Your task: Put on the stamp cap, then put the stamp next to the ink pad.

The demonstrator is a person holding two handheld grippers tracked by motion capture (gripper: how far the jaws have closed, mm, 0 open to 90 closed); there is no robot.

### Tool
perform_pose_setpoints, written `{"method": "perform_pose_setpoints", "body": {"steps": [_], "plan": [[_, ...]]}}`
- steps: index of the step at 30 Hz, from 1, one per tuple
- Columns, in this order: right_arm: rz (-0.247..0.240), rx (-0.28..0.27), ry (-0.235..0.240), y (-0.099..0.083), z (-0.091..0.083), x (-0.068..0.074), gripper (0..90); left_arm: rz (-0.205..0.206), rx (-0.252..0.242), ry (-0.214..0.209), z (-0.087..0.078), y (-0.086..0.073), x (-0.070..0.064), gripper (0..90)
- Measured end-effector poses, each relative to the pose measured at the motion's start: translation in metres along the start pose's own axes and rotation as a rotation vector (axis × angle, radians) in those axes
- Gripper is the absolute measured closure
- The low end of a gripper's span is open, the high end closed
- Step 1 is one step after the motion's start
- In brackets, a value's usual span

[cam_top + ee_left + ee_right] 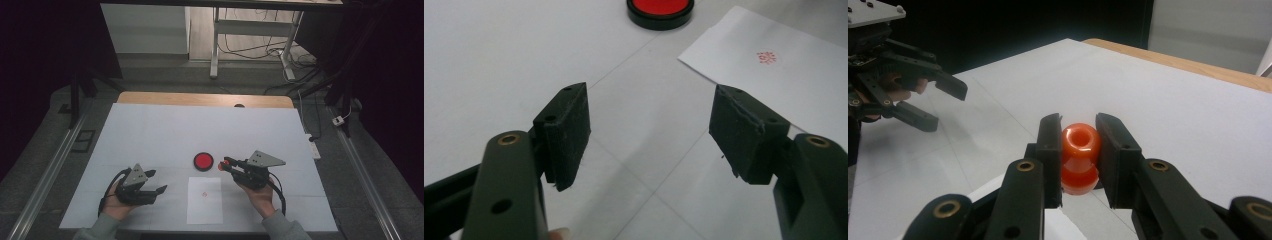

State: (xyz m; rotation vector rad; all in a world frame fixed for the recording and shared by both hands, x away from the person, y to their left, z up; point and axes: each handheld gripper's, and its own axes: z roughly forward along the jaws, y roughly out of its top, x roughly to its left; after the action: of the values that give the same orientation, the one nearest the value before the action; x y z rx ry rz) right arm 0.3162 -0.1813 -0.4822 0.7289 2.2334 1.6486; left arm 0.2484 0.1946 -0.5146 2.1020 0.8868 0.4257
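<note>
The right gripper is clamped on an orange stamp, its two black jaws pressing the stamp's waisted body from either side, with the rounded knob end turned toward the camera in the right gripper view. In the high view the same gripper holds the stamp just beside the red ink pad, to that pad's right, and above the far right corner of the white sheet of paper.

The left gripper hangs with its jaws spread wide and nothing between them. Past its pads lies the paper, bearing a small red stamped mark, and farther off the ink pad in its black rim. In the high view this gripper sits left of the paper, well apart from the stamp.

Everything rests on a white table cover creased into faint squares, with a strip of wooden tabletop showing at its far edge. Beyond stand a white desk frame and loose cables on a grey floor; the sides of the room are dark.
</note>
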Motion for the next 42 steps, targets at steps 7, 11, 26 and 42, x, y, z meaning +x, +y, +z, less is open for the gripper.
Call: {"method": "perform_pose_setpoints", "body": {"steps": [7,11,26,42], "plan": [[-0.007,0.004,-0.024,0.0,0.002,-0.006,72.4,-0.006,0.002,0.008,-0.002,-0.002,0.004,32.6],[-0.003,0.014,-0.06,-0.001,0.007,-0.015,72.4,-0.008,0.005,0.009,-0.001,-0.003,0.005,32.5],[0.014,0.068,-0.138,-0.001,0.033,-0.041,72.3,-0.013,0.005,0.015,-0.002,-0.004,0.008,32.5],[0.019,0.171,-0.159,-0.013,0.062,-0.052,72.2,-0.014,0.017,0.018,-0.003,-0.007,0.01,32.5]]}}
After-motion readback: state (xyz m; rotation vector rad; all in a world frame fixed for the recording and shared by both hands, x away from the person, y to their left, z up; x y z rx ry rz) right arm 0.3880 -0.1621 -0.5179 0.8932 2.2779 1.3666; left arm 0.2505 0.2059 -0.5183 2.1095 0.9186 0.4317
